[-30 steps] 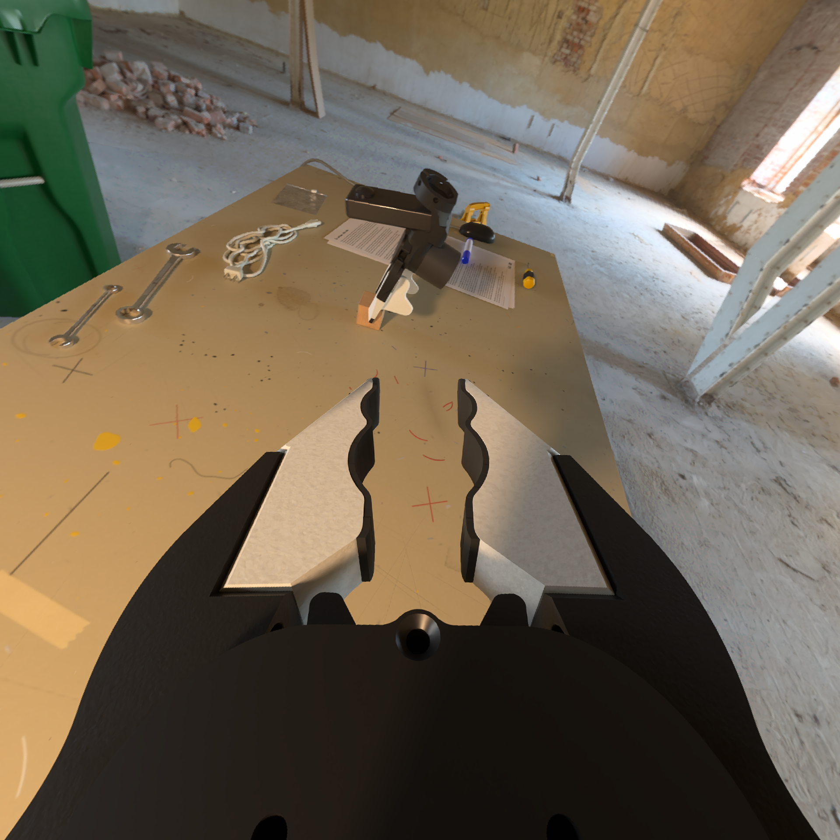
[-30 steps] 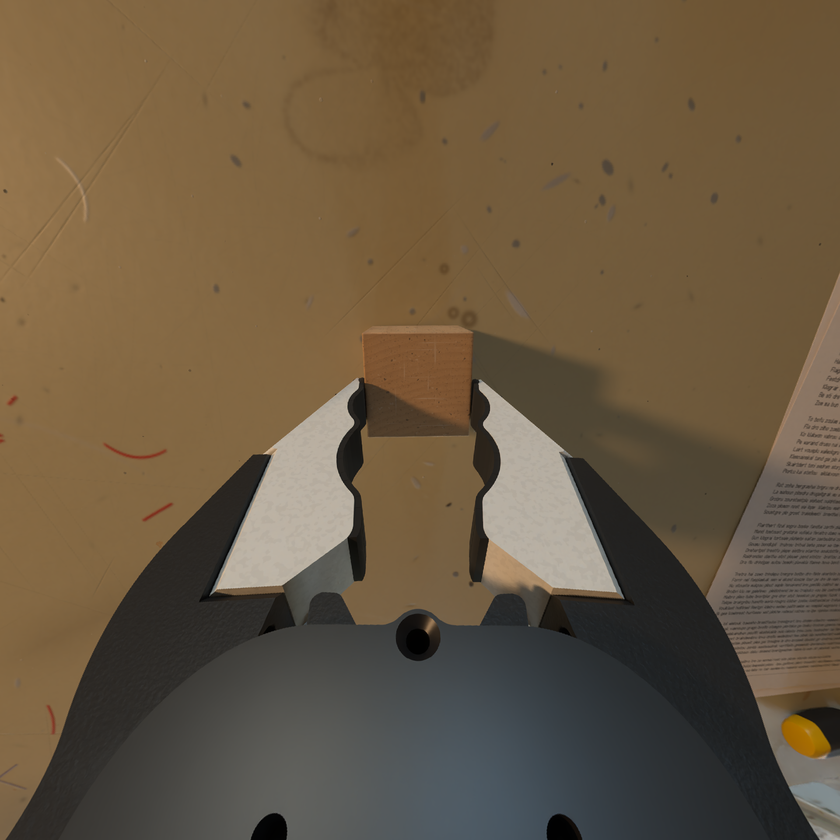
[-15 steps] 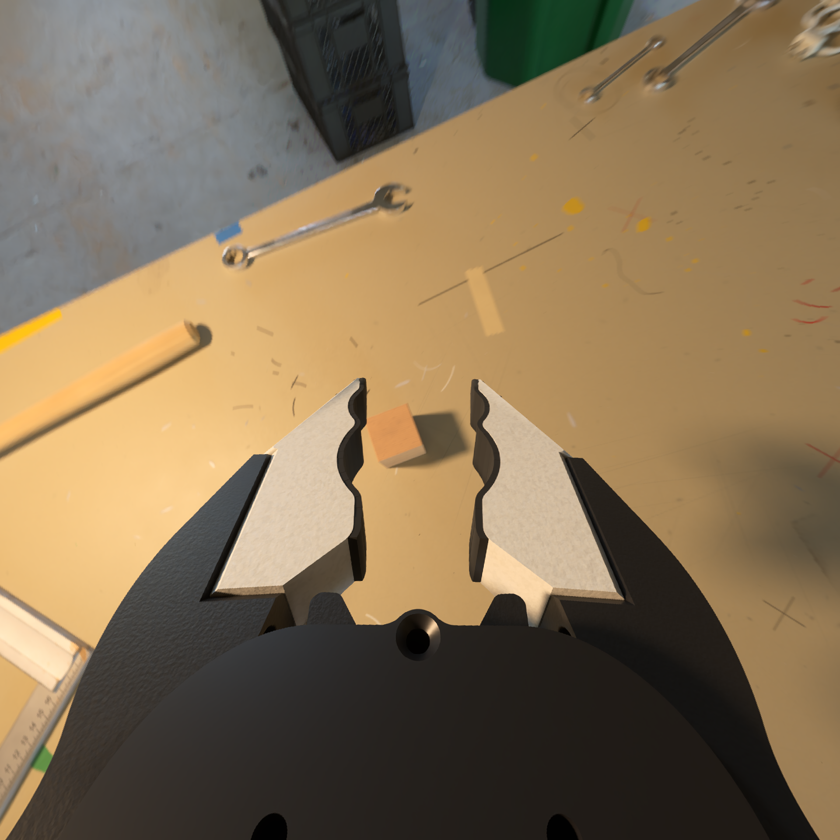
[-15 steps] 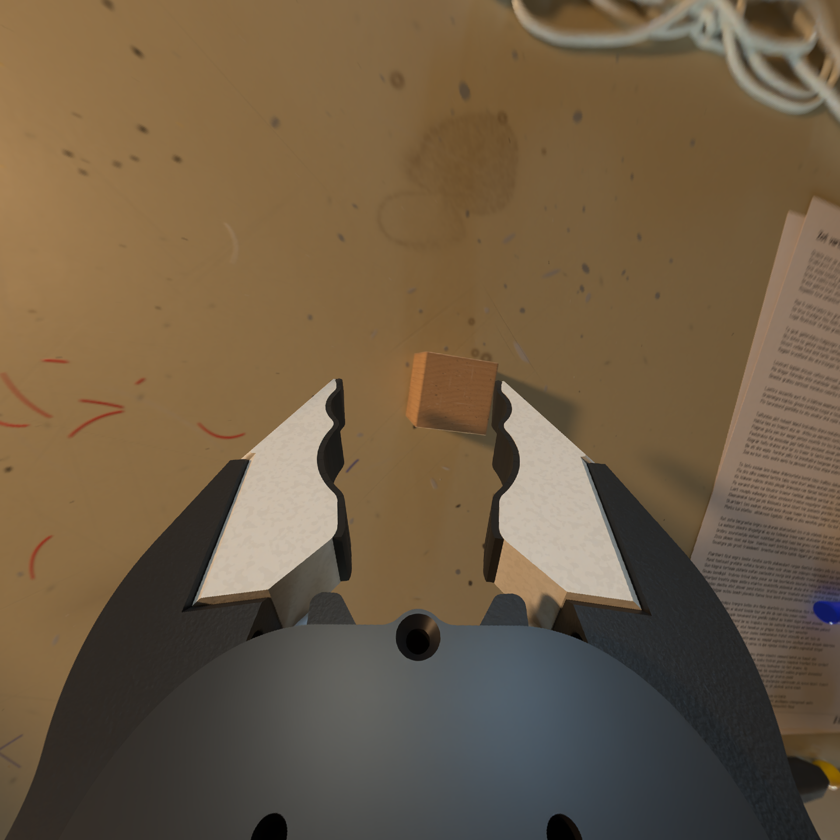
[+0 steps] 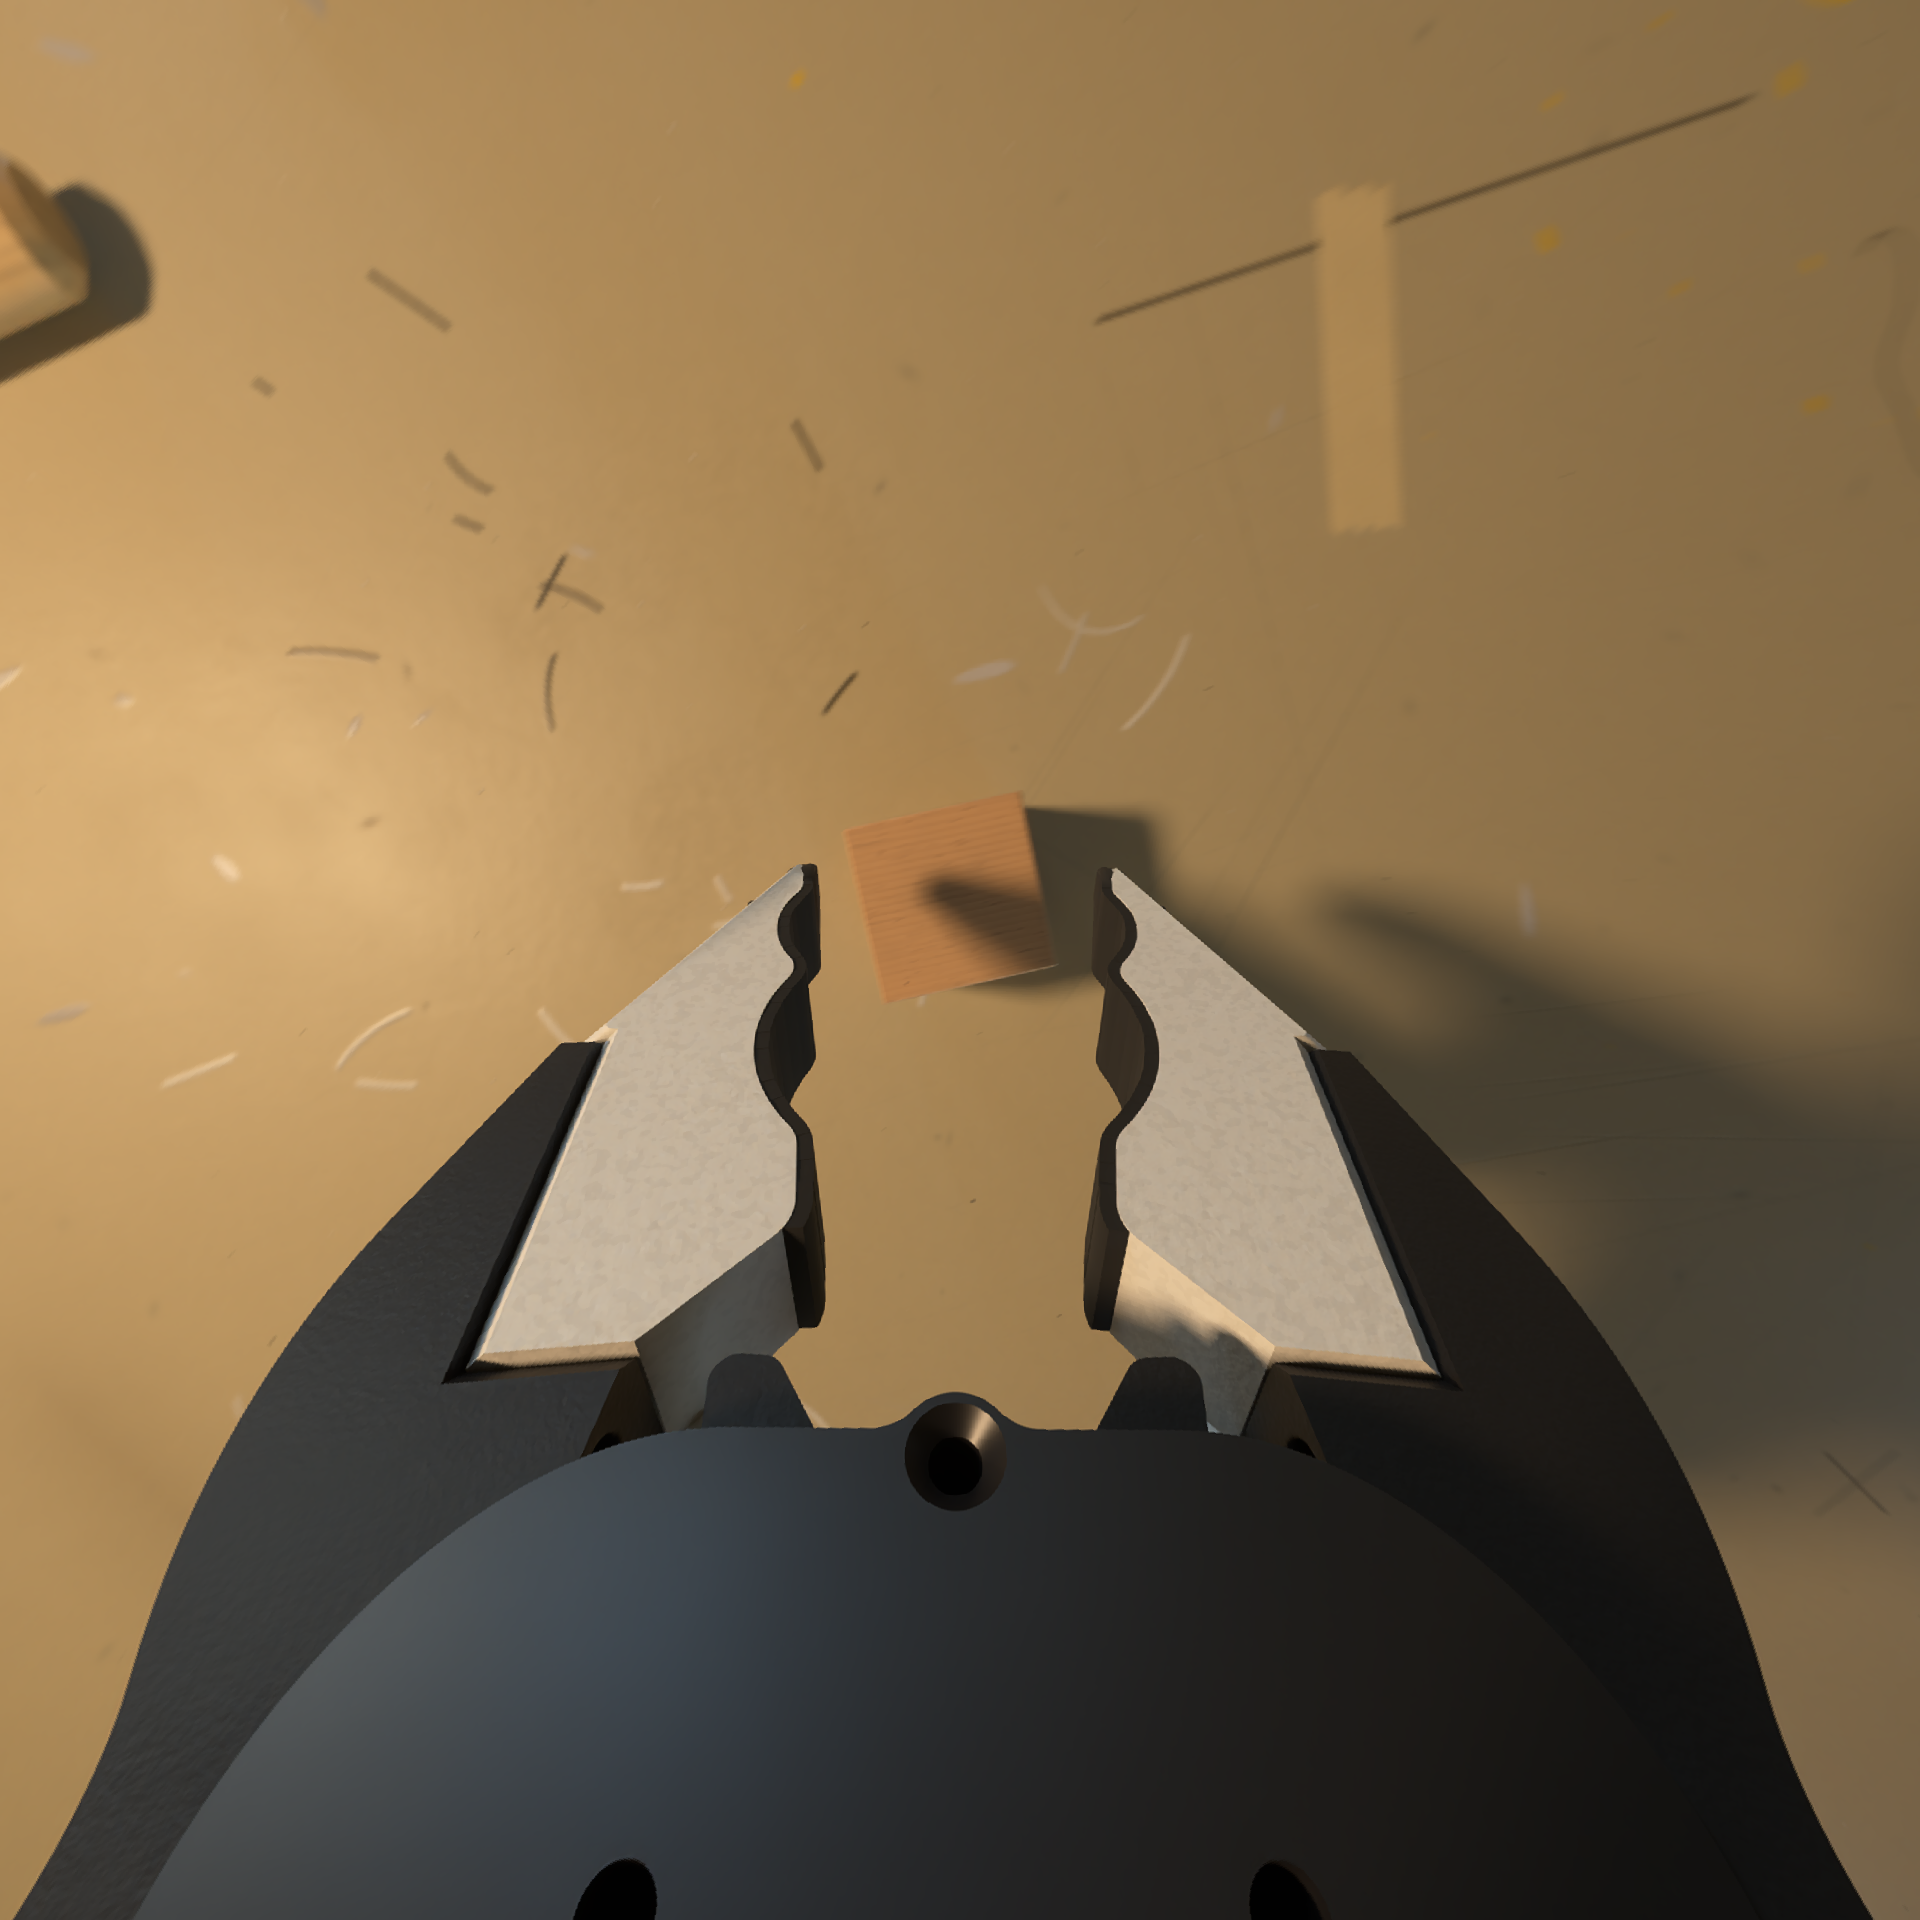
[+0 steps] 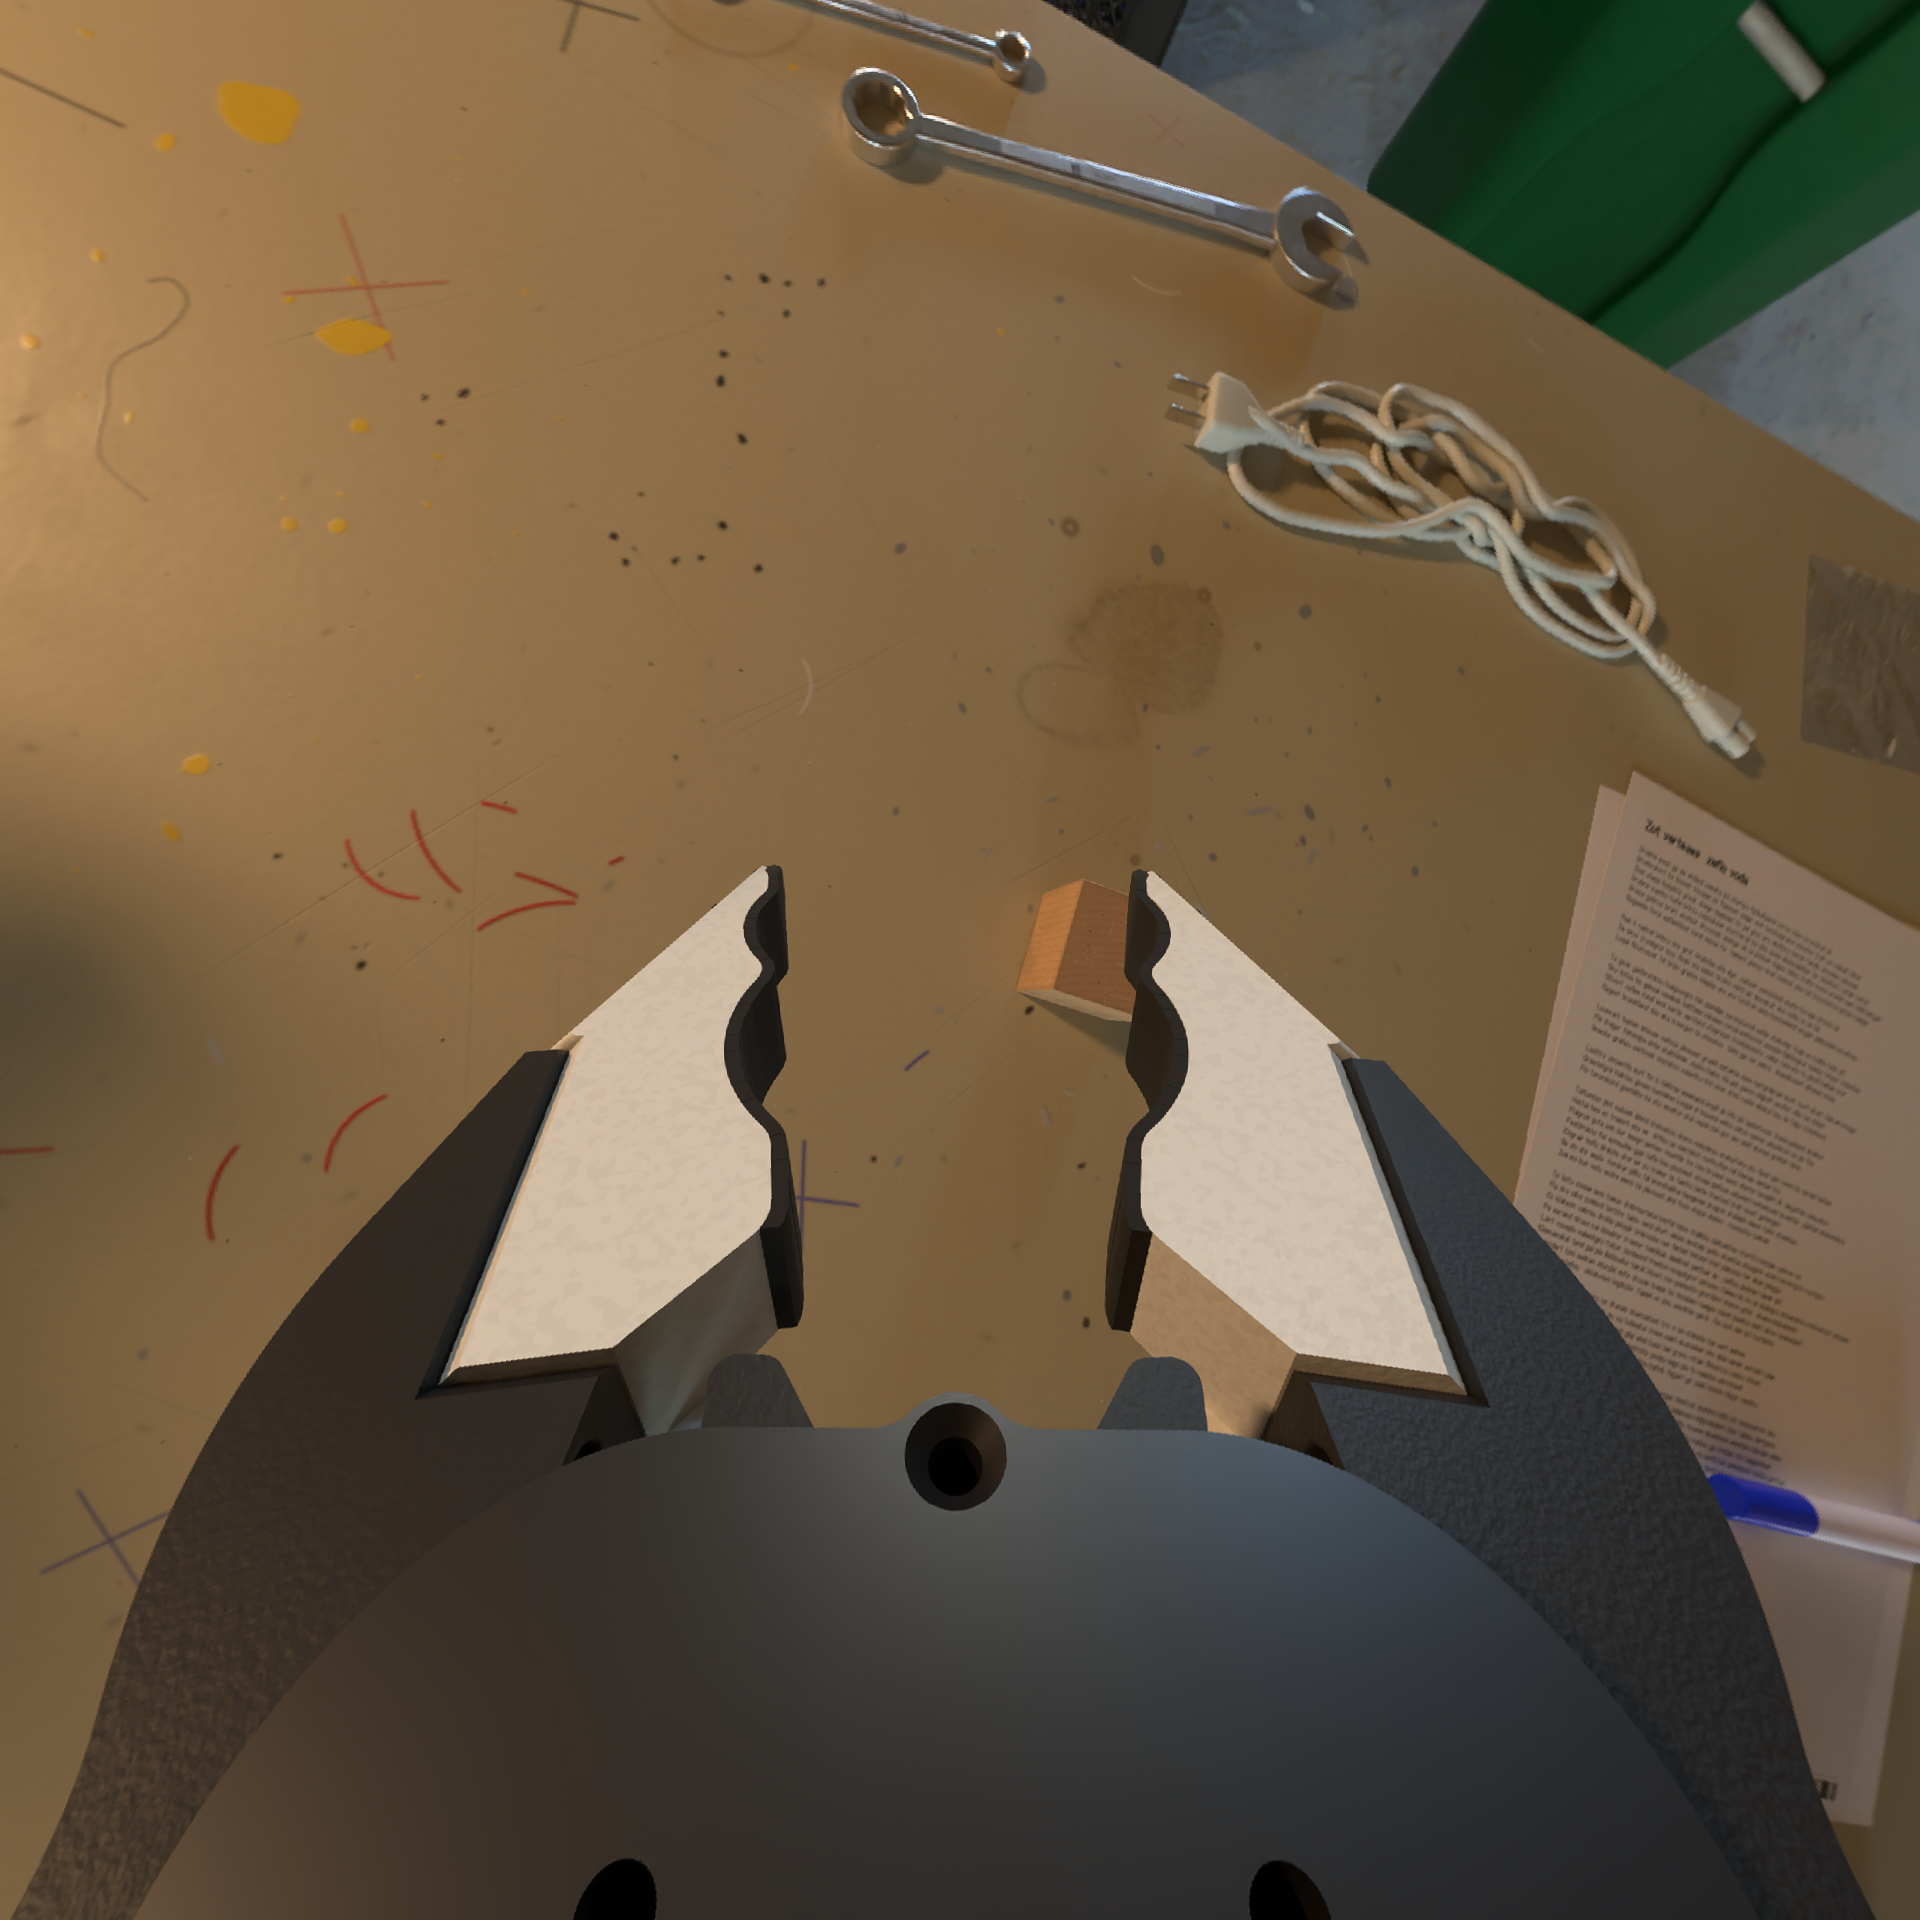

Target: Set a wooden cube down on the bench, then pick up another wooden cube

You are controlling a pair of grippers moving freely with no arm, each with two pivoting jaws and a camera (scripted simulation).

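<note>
In the left wrist view a wooden cube (image 5: 948, 896) lies on the tan bench (image 5: 623, 727), seen from above. My left gripper (image 5: 956, 883) is open and hovers over it, with the cube between the fingertips and below them. In the right wrist view another wooden cube (image 6: 1081, 951) rests on the bench (image 6: 727, 623), partly hidden behind the right finger. My right gripper (image 6: 956, 883) is open and empty, raised above the bench, with the cube off to the right of its gap.
The end of a wooden dowel (image 5: 36, 265) lies at the far left, and a tape strip (image 5: 1356, 358) at the upper right. Two wrenches (image 6: 1101, 177), a coiled white cord (image 6: 1455, 499), printed papers (image 6: 1714, 1143), a blue pen (image 6: 1766, 1507) and a green bin (image 6: 1683, 135) are on the right gripper's side.
My right gripper let go of its cube on the bench, opened wider and rose away. My left gripper swung over to the other cube and came down close above it.
</note>
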